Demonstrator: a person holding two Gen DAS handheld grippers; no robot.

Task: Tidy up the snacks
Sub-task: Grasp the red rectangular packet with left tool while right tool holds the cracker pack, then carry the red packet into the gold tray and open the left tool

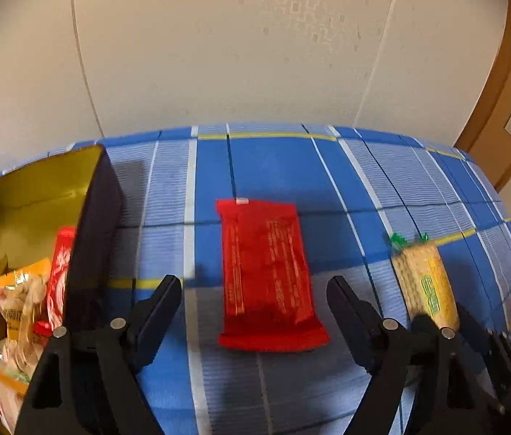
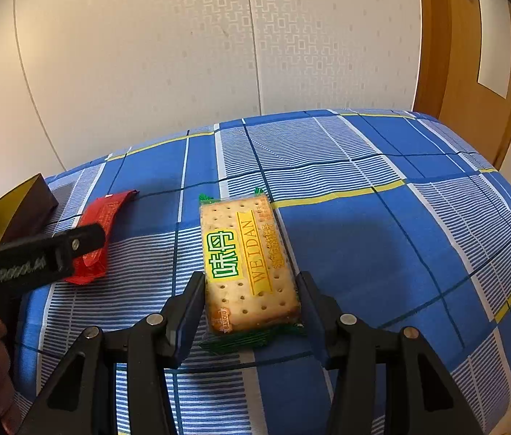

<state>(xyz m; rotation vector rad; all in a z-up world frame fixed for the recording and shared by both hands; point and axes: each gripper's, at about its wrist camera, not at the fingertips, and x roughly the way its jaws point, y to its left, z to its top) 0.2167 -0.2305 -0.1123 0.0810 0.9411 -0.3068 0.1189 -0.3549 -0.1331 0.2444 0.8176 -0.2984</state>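
On the blue checked cloth, my left claw (image 1: 255,286) stands wide open astride the red snack pack (image 1: 268,275), not touching it. My right claw (image 2: 251,286) is pinched on the cracker pack (image 2: 246,264), pads against both sides. Box (image 1: 37,195) of snacks sits far left.

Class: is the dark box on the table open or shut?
Open. The box has no lid on; its gold inside shows, with snack packets piled in it.
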